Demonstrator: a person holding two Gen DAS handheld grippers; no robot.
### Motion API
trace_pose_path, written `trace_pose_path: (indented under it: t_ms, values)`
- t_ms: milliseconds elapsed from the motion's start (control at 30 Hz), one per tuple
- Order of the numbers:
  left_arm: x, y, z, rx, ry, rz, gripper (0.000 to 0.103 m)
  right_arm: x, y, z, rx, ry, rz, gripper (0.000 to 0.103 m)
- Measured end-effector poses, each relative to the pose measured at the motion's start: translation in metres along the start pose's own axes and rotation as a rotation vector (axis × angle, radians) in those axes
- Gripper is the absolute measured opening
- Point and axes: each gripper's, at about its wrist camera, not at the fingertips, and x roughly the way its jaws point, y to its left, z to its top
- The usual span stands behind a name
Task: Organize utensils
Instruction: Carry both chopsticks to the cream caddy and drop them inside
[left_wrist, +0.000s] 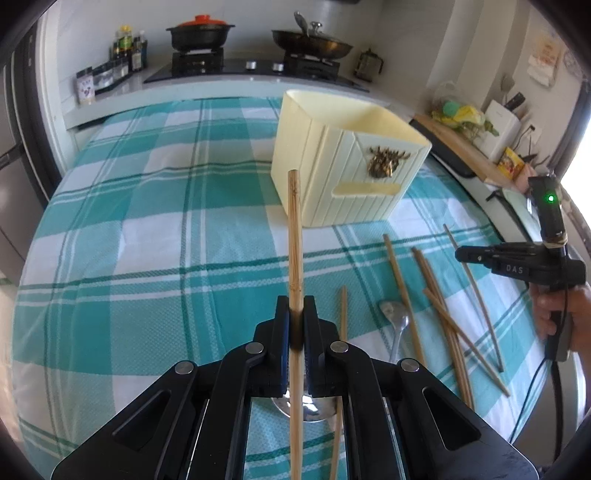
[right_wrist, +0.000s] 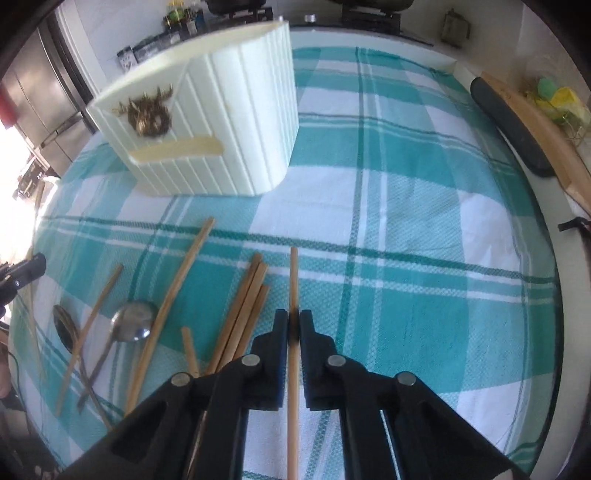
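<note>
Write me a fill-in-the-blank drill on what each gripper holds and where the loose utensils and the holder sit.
1. The left gripper is shut on a single ____.
2. The right gripper also grips one chopstick, so ____ grippers are loaded.
3. The cream utensil holder stands on a ____ checked tablecloth.
4. Among the loose chopsticks on the cloth lies a metal ____.

Missing words: chopstick; both; teal-and-white; spoon
</note>
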Motion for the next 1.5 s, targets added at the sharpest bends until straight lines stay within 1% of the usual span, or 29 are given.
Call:
trace_pose_path:
  t_ms: [100,167,233,300,500,600,700,833,967,1033,1100,1200,1333,1467,1500]
  values:
    - [-0.019,-0.004,0.007,0.006,-0.065,-0.001,0.005,-0.043,0.001,0.002,0.003,-0.117,0.041,0.006]
    - [-0.03,-0.007,0.012,0.006,-0.103,-0.015,0.005,-0.072,0.006,0.0,-0.007,-0.188,0.065,0.007]
    - [-0.039,-0.01,0.016,0.007,-0.14,-0.025,0.005,-0.092,0.011,0.005,-0.028,-0.247,0.071,0.007]
    - [-0.045,-0.012,0.018,0.008,-0.168,-0.031,0.005,-0.112,0.018,0.002,-0.056,-0.301,0.07,0.007]
    - [-0.058,-0.018,0.024,0.004,-0.196,-0.046,0.004,-0.152,0.036,-0.004,-0.097,-0.437,0.066,0.006]
    - [-0.068,-0.023,0.036,0.016,-0.215,-0.053,0.004,-0.166,0.044,0.004,-0.114,-0.497,0.049,0.007]
    - [-0.085,-0.027,0.063,0.023,-0.257,-0.061,0.004,-0.18,0.048,0.024,-0.108,-0.545,0.045,0.006]
    - [-0.104,-0.032,0.113,0.032,-0.335,-0.063,0.004,-0.202,0.052,0.068,-0.096,-0.613,0.055,0.006]
    - [-0.101,-0.035,0.161,0.01,-0.397,-0.05,0.004,-0.212,0.057,0.119,-0.096,-0.667,0.055,0.007]
    - [-0.089,-0.036,0.179,-0.004,-0.402,-0.053,0.004,-0.204,0.062,0.142,-0.104,-0.669,0.039,0.006]
    - [-0.068,-0.036,0.192,-0.021,-0.382,-0.057,0.004,-0.189,0.064,0.16,-0.109,-0.641,0.031,0.006]
    - [-0.03,-0.038,0.2,-0.028,-0.326,-0.046,0.004,-0.152,0.063,0.183,-0.094,-0.541,0.043,0.006]
    - [0.018,-0.036,0.201,-0.043,-0.232,-0.035,0.004,-0.097,0.054,0.198,-0.048,-0.402,0.075,0.007]
    - [0.053,-0.036,0.193,-0.046,-0.156,-0.012,0.005,-0.053,0.048,0.203,-0.025,-0.32,0.089,0.007]
    - [0.058,-0.037,0.191,-0.047,-0.139,0.003,0.007,-0.046,0.047,0.202,-0.021,-0.312,0.092,0.008]
